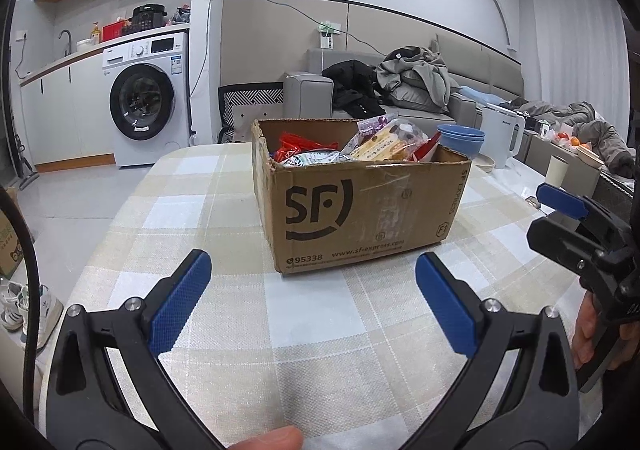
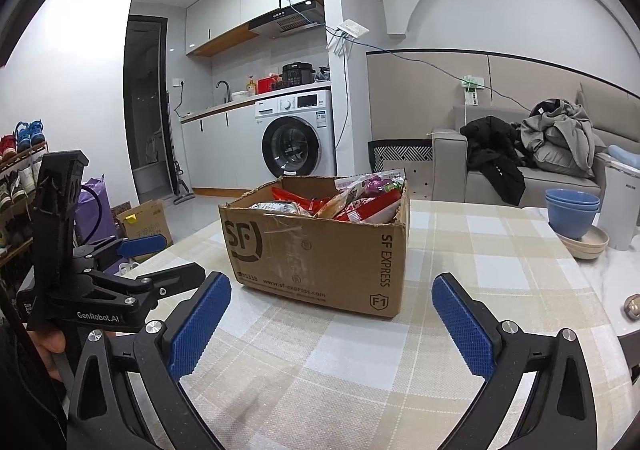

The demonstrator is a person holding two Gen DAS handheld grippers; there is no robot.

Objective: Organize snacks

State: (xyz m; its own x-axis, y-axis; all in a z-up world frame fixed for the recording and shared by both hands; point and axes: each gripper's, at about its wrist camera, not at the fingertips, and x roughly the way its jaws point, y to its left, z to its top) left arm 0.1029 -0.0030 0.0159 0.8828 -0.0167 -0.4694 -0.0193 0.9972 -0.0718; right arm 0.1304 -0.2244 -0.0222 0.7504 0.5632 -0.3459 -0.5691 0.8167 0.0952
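The box [image 1: 360, 205] walls hide the lower parts of the snack bags [image 1: 384, 143] inside. The small words on the bags are too tiny to read. At the right edge of the left view, the right gripper [image 1: 568, 217] is cut off. A fingertip [image 1: 272, 440] is cut off at the bottom.

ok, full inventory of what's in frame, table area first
cardboard box: one, brown, black SF print, centre of table, open top
snack packets: several, red, purple, yellow, silver, inside the box; exact count unclear
tablecloth: one, beige and white check, covers table
bowls: two blue stacked on beige dishes, table's far right
kettle: one, white, behind the bowls
washing machine: one, white, under kitchen counter
sofa: one, grey, piled with clothes
shoe rack: one, left edge, shoes on it
left gripper: fingers blue-padded, open, empty, short of the box
right gripper: same, open, empty
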